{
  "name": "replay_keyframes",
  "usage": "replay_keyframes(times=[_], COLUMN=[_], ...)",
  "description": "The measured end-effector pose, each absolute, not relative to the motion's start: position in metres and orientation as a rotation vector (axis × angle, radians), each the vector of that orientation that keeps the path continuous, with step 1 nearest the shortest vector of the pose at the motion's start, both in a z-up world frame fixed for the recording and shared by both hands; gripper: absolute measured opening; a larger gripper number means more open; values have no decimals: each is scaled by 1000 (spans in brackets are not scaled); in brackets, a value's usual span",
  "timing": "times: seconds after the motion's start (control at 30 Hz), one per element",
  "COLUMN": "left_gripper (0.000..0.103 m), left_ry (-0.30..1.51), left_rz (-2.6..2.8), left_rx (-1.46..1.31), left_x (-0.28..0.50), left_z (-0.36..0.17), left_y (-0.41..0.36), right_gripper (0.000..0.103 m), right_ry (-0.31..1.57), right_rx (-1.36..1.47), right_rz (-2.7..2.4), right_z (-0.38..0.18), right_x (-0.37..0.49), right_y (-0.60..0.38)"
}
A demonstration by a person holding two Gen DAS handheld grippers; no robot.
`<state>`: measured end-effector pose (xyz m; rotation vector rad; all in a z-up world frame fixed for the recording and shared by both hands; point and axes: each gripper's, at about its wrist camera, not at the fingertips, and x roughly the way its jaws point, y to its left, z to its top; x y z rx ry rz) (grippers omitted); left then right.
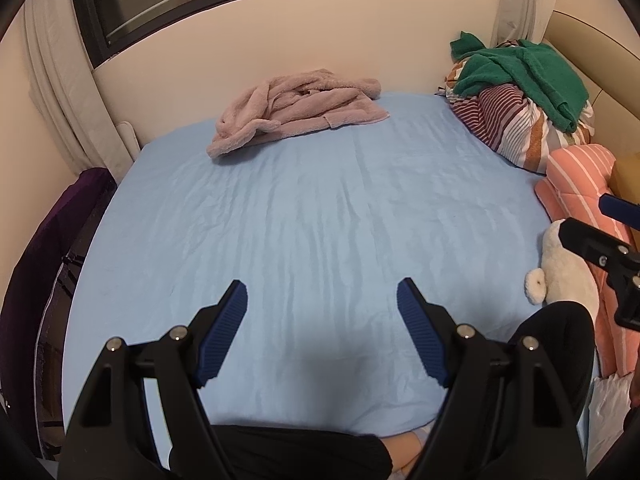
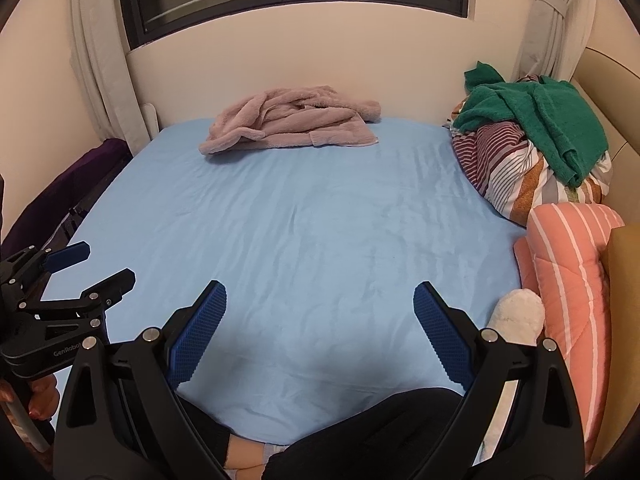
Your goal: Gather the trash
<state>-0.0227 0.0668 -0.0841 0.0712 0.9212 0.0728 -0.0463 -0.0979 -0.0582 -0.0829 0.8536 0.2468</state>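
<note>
Here both claws hang spread over the blue bedsheet — the left gripper at lower centre of its view, the right gripper likewise, nothing between the pads. A pink robe lies upper centre. Trash — perhaps the white bag at lower right, though it is hard to tell.
</note>
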Motion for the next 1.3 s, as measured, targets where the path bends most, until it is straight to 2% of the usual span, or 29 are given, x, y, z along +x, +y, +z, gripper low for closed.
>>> replay_keyframes(times=[0.73, 0.8, 1.3], left_gripper=[77, 81, 84], left_ry=[903, 902, 857], left_rz=[30, 26, -11], left_rx=[69, 74, 84], left_x=[-27, -27, -35], left_z=[-79, -78, -70], left_y=[58, 57, 47], right_gripper=[91, 91, 91], right_ry=[844, 841, 822], right_rx=[-83, -84, -81], right_rz=[239, 241, 250], right_z=[-54, -53, -50], right_x=[-53, -52, -52], right_y=[-102, -102, -103])
